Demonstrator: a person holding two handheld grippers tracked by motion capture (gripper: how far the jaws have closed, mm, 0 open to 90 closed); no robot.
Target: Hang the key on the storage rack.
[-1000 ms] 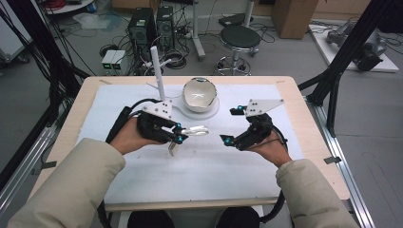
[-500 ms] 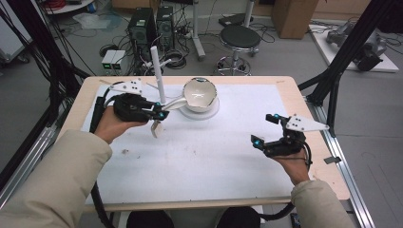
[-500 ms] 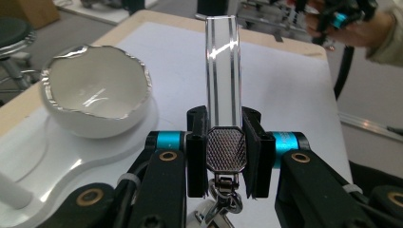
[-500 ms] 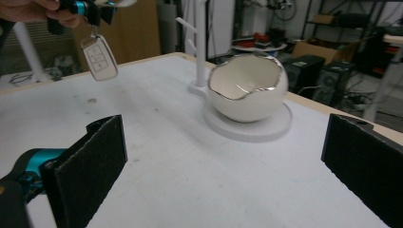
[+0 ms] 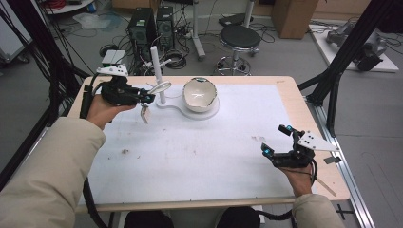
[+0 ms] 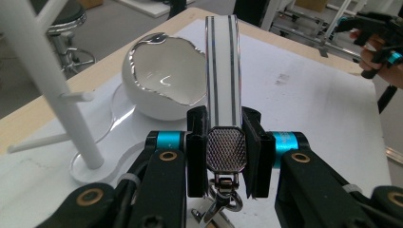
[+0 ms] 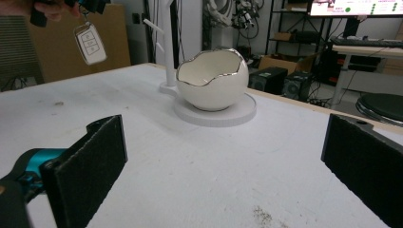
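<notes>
Left gripper view: the key ring (image 6: 222, 71) is clamped by the left gripper (image 6: 222, 156); the dangling car key fob (image 7: 89, 43) could snag the white peg stand (image 6: 52, 85). Right gripper (image 7: 223, 166) is held wide apart.

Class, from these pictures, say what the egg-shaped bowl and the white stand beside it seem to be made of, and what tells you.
Egg-shaped bowl: probably glazed ceramic; it is glossy white, with a thin metallic line along its jagged rim.
White stand: its plain matte white post and pegs could be painted metal or plastic; the look leaves that open.
</notes>
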